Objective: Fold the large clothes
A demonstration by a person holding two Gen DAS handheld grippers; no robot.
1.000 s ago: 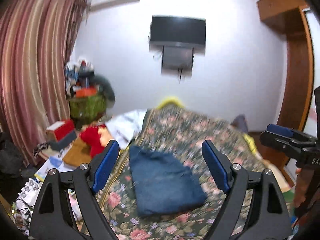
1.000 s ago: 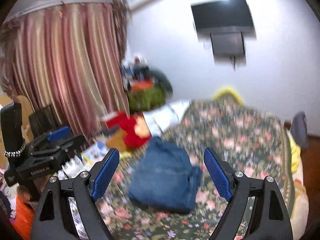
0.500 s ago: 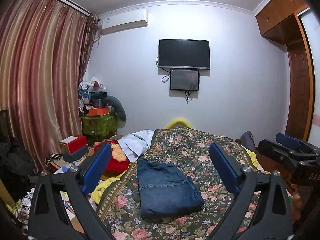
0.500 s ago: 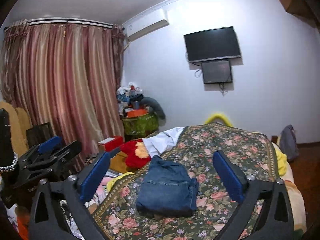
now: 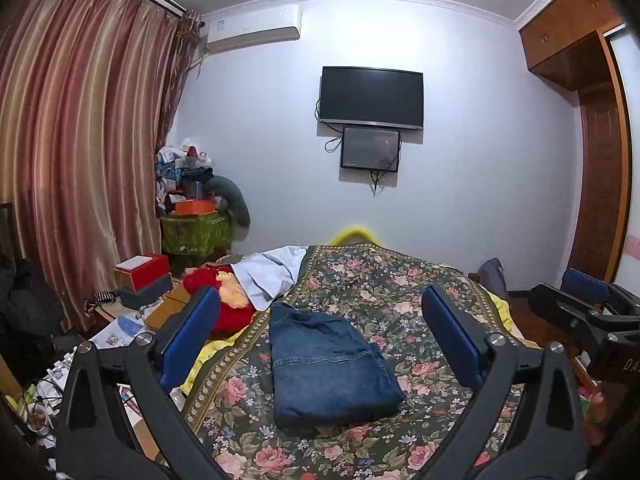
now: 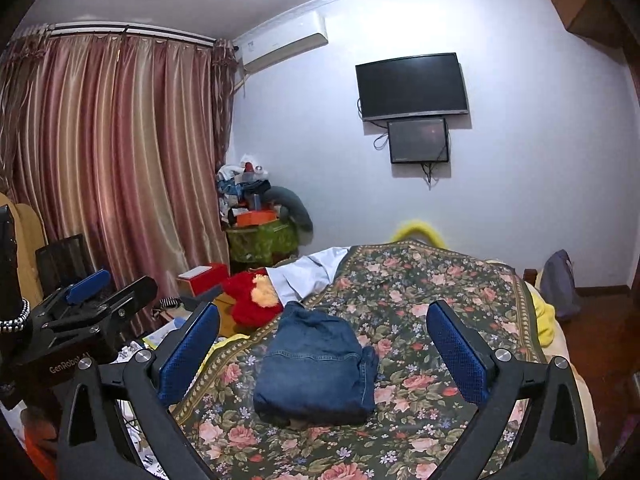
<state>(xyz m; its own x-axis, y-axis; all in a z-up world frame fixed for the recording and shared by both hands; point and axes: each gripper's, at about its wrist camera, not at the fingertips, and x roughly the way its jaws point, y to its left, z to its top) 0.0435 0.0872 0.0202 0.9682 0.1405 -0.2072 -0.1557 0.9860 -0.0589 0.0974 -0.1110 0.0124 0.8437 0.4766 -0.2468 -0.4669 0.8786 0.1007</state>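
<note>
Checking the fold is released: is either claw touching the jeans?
Apart. Both wrist views show the left claw and right claw open and held back, bedspread visible between fingertips and jeans.

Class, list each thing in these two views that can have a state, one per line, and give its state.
jeans: folded, lying flat on the bedspread
left gripper: open, holding nothing
right gripper: open, holding nothing
television: screen dark
curtains: drawn shut
bedspread: spread over the bed
</note>
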